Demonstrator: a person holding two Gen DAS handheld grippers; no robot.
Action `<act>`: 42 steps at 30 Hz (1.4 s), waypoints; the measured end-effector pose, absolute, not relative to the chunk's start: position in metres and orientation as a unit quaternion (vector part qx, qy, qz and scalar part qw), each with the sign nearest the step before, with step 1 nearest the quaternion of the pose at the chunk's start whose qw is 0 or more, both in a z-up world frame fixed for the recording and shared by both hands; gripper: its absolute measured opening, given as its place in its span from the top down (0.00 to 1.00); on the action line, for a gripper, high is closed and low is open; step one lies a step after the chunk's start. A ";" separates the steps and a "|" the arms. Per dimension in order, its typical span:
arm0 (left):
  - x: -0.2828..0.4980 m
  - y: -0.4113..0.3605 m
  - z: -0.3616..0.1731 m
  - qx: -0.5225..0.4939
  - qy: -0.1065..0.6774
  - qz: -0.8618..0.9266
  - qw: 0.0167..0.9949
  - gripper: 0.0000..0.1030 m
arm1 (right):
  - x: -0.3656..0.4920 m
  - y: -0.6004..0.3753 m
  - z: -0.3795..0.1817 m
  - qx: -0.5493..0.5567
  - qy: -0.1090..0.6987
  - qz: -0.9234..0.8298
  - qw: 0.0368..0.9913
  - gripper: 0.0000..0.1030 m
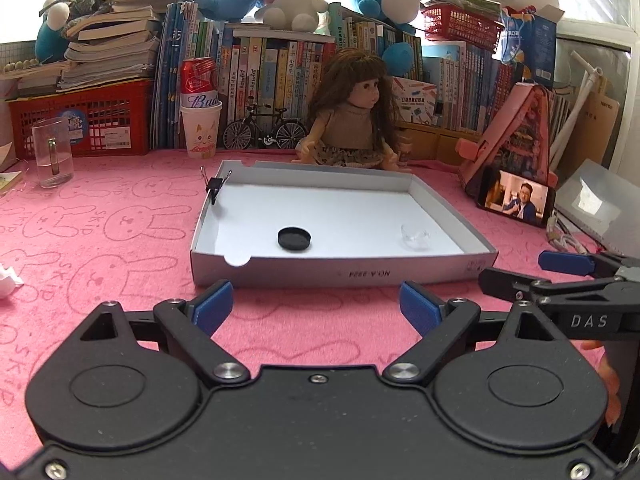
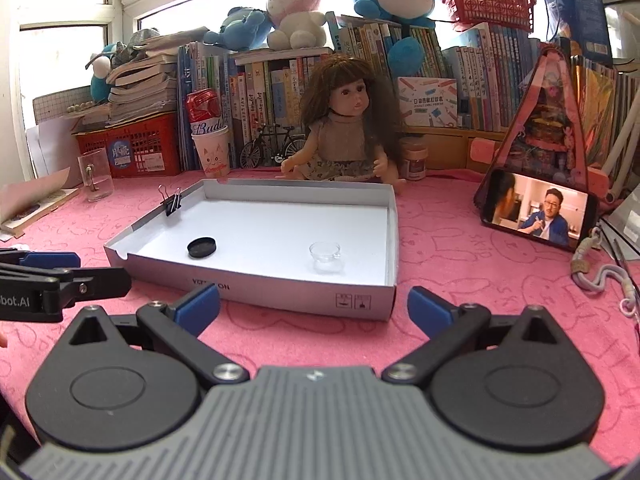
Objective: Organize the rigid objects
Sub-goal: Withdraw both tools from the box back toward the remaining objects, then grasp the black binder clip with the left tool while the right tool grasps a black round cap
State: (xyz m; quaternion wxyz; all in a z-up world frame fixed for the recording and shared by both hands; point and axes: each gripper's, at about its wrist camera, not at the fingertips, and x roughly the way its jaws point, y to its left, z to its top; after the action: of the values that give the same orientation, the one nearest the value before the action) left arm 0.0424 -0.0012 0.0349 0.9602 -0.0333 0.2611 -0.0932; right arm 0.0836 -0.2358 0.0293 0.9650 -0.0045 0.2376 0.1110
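A shallow white cardboard box lid (image 1: 340, 270) (image 2: 256, 288) lies on the pink cloth. Inside it lie a black round cap (image 1: 294, 238) (image 2: 202, 247) and a small clear glass dish (image 1: 415, 236) (image 2: 325, 252). A black binder clip (image 1: 216, 186) (image 2: 173, 202) is clipped on its left wall. My left gripper (image 1: 316, 308) is open and empty, just in front of the box's near wall. My right gripper (image 2: 314, 308) is open and empty, also in front of the box; it shows at the right edge of the left wrist view (image 1: 568, 270).
A doll (image 1: 352, 120) (image 2: 344, 128) sits behind the box. A phone (image 1: 516, 200) (image 2: 538, 216) playing video leans on a pink stand at right. A glass mug (image 1: 52, 152) (image 2: 95, 176), paper cup with can (image 1: 200, 112) (image 2: 210, 140), toy bicycle, red baskets and books line the back.
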 end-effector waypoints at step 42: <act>0.004 0.002 0.000 -0.006 0.311 -0.080 0.947 0.76 | 0.018 -0.257 -0.012 0.026 0.241 0.107 0.964 0.49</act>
State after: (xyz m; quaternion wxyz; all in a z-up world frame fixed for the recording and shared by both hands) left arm 0.0036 0.0017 0.0004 0.9469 -0.0061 0.3115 -0.0800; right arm 0.0178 -0.2572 -0.0121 0.9643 0.0264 0.2412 0.1065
